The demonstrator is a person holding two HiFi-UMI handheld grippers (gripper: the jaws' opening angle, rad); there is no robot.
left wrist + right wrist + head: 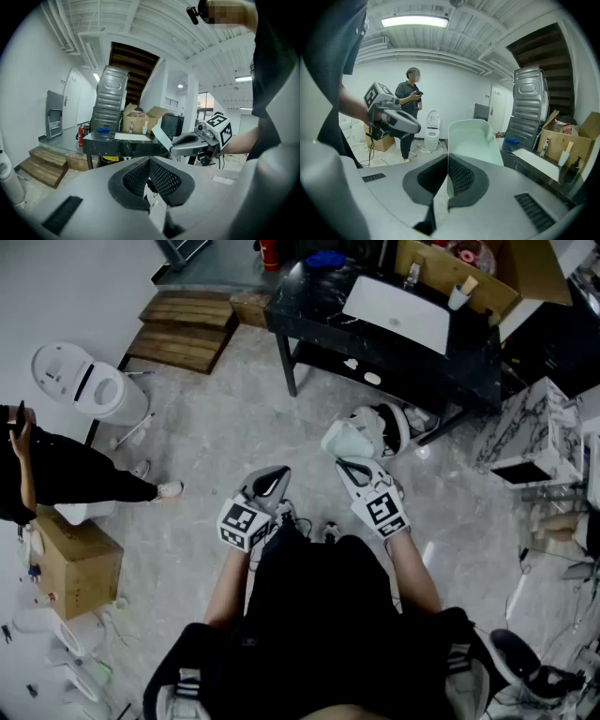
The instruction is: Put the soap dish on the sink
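The pale green soap dish [348, 440] is held up at waist height, with my right gripper [356, 468] shut on its edge. In the right gripper view the dish [472, 140] stands upright, its rim pinched between the jaws of the right gripper [448, 162]. My left gripper [270, 484] hangs beside it, shut with nothing in it; its mesh pads [161, 178] meet. The white sink [398, 311] is set in a black counter [314, 304] a few steps ahead. The left gripper view also shows the sink [132, 136].
A person in black [56, 472] stands at the left near a white toilet [86, 382] and a cardboard box [77, 560]. Wooden pallets [183, 330] lie at the back. A white fixture [386, 427] sits on the floor by the counter; marble-patterned units [527, 432] stand on the right.
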